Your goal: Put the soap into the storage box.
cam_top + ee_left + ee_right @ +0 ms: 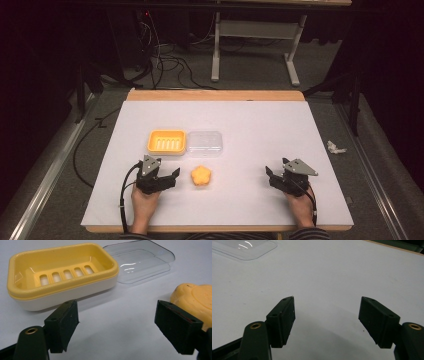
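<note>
Just right of the left gripper (pixel 116 323), yellow soap (pixel 197 300), jaws released, empty

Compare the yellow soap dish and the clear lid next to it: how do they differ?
The soap dish is opaque yellow over a white base; the clear lid is see-through and colourless. The soap dish has a row of drain slots in its floor; the clear lid shows none. The soap dish stands taller; the clear lid is shallower. Both are rounded rectangles, side by side on the table, open side up.
</note>
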`<state>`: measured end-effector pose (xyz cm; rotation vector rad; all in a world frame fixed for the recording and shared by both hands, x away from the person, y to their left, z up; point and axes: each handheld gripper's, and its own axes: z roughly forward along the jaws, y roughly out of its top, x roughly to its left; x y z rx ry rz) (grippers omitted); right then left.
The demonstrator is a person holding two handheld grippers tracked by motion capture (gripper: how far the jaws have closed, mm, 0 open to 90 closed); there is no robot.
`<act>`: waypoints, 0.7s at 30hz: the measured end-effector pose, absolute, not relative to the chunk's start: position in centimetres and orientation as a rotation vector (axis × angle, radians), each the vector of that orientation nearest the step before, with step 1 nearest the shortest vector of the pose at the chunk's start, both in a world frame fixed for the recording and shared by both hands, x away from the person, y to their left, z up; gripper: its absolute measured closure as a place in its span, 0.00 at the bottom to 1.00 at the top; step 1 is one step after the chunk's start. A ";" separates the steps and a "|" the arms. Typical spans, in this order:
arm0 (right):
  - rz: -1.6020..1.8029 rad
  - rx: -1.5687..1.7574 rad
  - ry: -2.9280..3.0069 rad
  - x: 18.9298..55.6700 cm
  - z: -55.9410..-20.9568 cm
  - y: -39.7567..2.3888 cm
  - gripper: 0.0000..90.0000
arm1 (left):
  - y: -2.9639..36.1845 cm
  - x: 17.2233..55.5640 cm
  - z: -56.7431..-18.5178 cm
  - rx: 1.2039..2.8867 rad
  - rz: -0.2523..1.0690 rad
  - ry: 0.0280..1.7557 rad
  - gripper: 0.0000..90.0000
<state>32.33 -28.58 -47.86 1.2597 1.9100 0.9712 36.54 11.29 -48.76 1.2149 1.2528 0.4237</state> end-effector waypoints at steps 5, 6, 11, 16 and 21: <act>0.962 1.257 1.915 32.3 -47.8 -28.6 0.33 | 11.3 36.5 -48.8 1.215 0.425 1.253 0.22; 0.960 1.259 1.915 32.3 -47.8 -28.6 0.33 | 11.3 36.5 -48.8 1.214 0.424 1.252 0.22; 0.944 1.262 1.916 32.3 -47.9 -28.4 0.32 | 11.2 36.5 -48.8 1.224 0.429 1.250 0.23; 0.941 1.261 1.917 32.4 -47.9 -28.4 0.32 | 11.2 36.6 -48.8 1.228 0.440 1.259 0.23; 0.942 1.258 1.914 32.4 -47.9 -28.4 0.31 | 11.3 36.6 -48.8 1.213 0.437 1.259 0.22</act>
